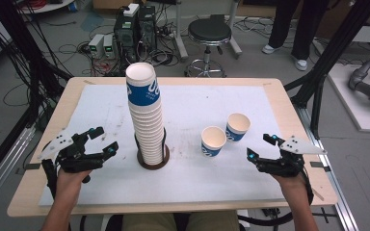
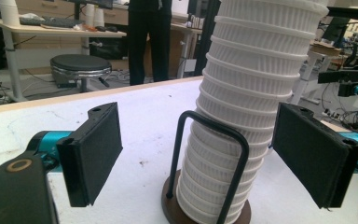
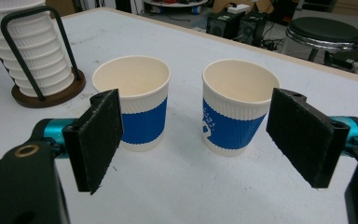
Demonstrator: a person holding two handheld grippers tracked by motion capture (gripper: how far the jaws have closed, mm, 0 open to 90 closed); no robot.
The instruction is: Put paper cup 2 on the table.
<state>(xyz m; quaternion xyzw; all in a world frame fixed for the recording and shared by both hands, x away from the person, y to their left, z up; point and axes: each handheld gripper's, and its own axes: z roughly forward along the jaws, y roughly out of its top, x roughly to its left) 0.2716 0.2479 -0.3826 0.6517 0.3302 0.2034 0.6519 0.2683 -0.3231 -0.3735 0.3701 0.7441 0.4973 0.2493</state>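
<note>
A tall stack of white and blue paper cups (image 1: 145, 115) stands in a dark round holder (image 1: 152, 161) with black wire loops, near the table's middle. To its right stand two single cups upright, one nearer (image 1: 213, 141) and one farther right (image 1: 237, 127). My left gripper (image 1: 107, 140) hovers open left of the stack; in the left gripper view the stack (image 2: 242, 116) rises just beyond its jaws. My right gripper (image 1: 261, 147) is open, right of the two cups; the right gripper view shows both cups (image 3: 135, 100) (image 3: 235, 105) ahead of its empty jaws.
A white mat (image 1: 96, 110) covers the wooden table (image 1: 62, 98). Behind the table are a black stool (image 1: 209, 32), computer boxes (image 1: 135, 29) with cables, and a standing person's legs (image 1: 294, 29). Black frame posts stand on both sides.
</note>
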